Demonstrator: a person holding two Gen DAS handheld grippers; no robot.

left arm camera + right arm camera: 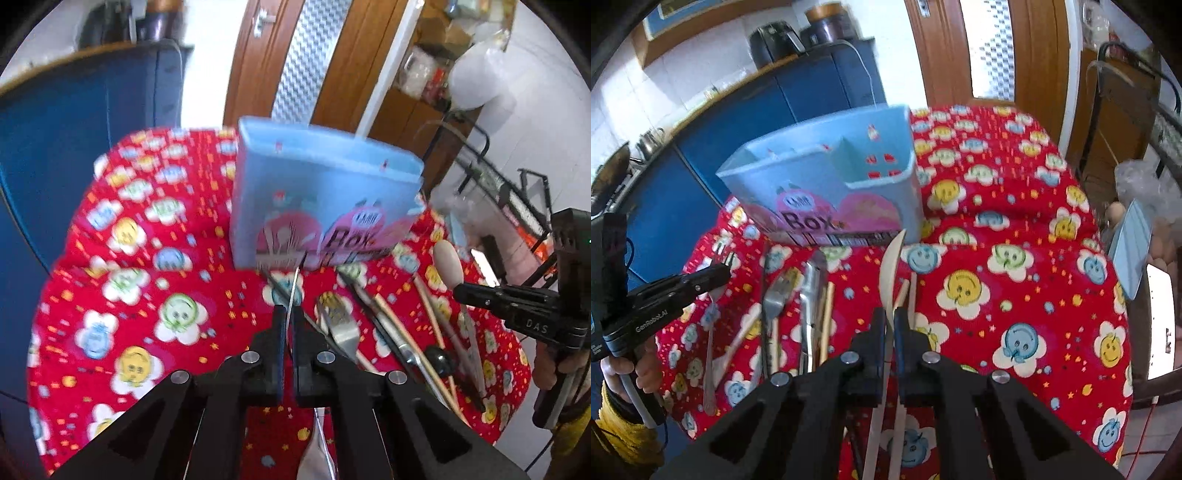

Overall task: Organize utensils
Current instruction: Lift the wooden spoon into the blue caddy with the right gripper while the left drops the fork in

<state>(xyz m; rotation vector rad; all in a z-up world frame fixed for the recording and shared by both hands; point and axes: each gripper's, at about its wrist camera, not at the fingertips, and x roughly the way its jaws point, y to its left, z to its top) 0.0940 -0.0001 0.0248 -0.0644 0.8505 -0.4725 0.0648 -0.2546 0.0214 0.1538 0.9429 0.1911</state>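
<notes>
box: the blue utensil box [827, 192] stands upright at the far side of the red smiley tablecloth [1015, 280], just past the pile. From my right-hand view I can see into its compartments and they look empty, nothing sticking up out of any of them as far as I can tell

left gripper: my left gripper [290, 314] is pinched nearly shut on a thin metal utensil [295, 291], handle running back under the fingers, tip poking forward toward the box. Pretty sure it's a fork going by the prongs in the other view, but it's blurry so don't quote me

right gripper: my right gripper [890, 317] is clamped tight on the wooden spoon [892, 266], bowl end up front and pointing at the box, handle trailing back between the fingers

both pieces: lifted clear of the cloth by the look of it, neither one over the box opening yet

still on the table: metal tongs [810, 295], a fork [775, 295], a metal spoon [709, 354], a white spoon [733, 347] and several chopsticks [827, 317], all lying loose in a heap in front of the box

done so far: honestly nothing dropped in yet, just two pickups in hand

left to do: carry these two over and into compartments, then go back for the whole rest of the pile. I'd call this the very start of the job
</notes>
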